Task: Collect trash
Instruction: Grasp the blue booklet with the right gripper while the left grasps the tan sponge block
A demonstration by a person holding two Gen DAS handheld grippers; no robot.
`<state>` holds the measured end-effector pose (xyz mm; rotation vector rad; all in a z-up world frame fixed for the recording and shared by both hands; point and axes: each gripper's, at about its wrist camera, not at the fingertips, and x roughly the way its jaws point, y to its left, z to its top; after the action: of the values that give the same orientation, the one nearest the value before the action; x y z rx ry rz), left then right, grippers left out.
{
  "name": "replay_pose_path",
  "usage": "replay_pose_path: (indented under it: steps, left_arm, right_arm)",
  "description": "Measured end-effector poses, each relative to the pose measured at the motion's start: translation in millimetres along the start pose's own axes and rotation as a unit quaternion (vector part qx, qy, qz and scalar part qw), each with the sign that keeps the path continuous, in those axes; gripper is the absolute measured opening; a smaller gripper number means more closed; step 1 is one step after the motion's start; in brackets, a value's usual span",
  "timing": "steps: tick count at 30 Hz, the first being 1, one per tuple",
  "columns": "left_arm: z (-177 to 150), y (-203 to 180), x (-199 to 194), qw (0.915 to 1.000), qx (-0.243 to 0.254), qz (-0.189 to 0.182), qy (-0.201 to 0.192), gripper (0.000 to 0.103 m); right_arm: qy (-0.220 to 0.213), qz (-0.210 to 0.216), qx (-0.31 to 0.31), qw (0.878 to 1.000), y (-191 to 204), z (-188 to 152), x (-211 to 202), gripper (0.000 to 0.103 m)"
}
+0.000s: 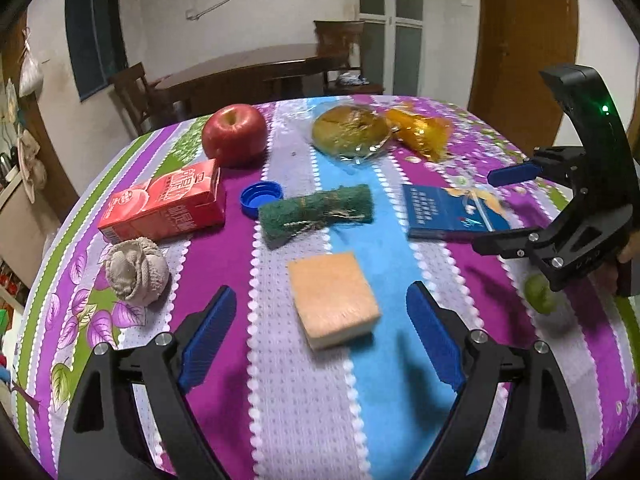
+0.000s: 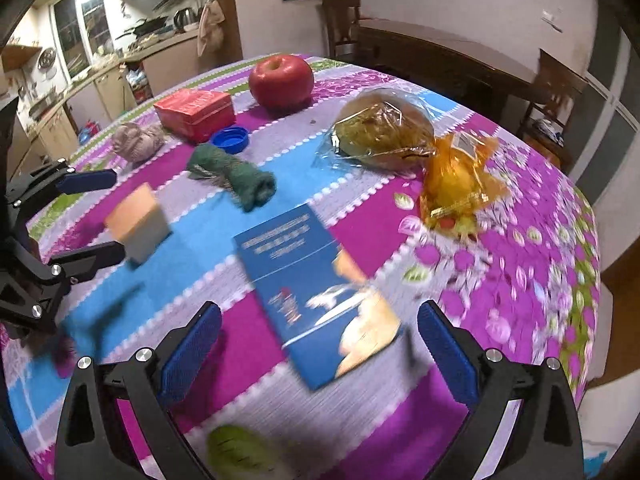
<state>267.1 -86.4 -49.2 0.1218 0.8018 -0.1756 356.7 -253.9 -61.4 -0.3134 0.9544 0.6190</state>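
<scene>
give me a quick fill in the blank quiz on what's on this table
1. The blue bottle cap lies between the red carton and the rolled ____ scouring pad.
2. Straight ahead of the left hand-held gripper lies the orange ____.
3. The bun beside the orange wrapper is wrapped in clear ____.
4. Behind the carton stands a red ____.

Missing words: green; sponge; plastic; apple
</scene>
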Motion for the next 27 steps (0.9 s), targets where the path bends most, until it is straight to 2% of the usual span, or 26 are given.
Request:
replay_pose_path:
  steps: [3,5,7,8,9,10,14,19,25,27]
  left_arm:
    - [3.5,4.0,10.0,0.9998,-0.009,-0.012,0.012,0.083]
    - [3.2,8.7,13.5,0.9996,-0.02,-0.011,0.015,0.078]
    - [1.4,13.4,19.2,0.9988,-0.029,-0.023,0.031,0.059]
    - [0.8,14.8,20.1,0.998,-0.034,-0.042,0.034,0.053]
    - [0.4,14.1,19.7,0.9975,-0.034,-0.051,0.035,0.04]
    - [-0.2,11.5,17.8,0.998,-0.029,-0.045,0.034,0.04]
    - [-5.6,5.4,6.6,0.9987,-0.012,-0.043,0.027,0.038]
    - [-12.1,13.9,-22.7,0.9992,-0.017,-0.037,0.001,0.037]
    - [-22.5,11.5,-56.1,0.9993,0.007,-0.01,-0.035,0.037]
    - [-25.2,8.5,-62.9,0.9991,0.013,-0.011,-0.039,0.037]
  right_arm:
    - [0.01,0.001,-0.007,1.0,-8.3,6.1,13.1,0.098]
    - [0.016,-0.008,-0.018,1.0,-9.4,4.5,17.7,0.098]
    - [0.003,-0.011,-0.023,1.0,-6.1,1.8,16.9,0.096]
    - [-0.001,-0.01,-0.023,1.0,-4.6,0.1,16.3,0.09]
    - [-0.008,-0.002,-0.019,1.0,-3.6,-2.5,14.3,0.084]
    - [-0.013,0.008,-0.008,1.0,-3.2,-4.9,11.6,0.074]
    - [-0.025,-0.015,0.012,1.0,6.0,-13.6,3.3,0.066]
    - [-0.041,-0.06,0.045,0.996,30.8,-33.3,-18.3,0.063]
    - [-0.077,-0.109,0.117,0.984,83.6,-77.0,-68.6,0.062]
    - [-0.086,-0.118,0.136,0.98,104.4,-93.6,-86.0,0.062]
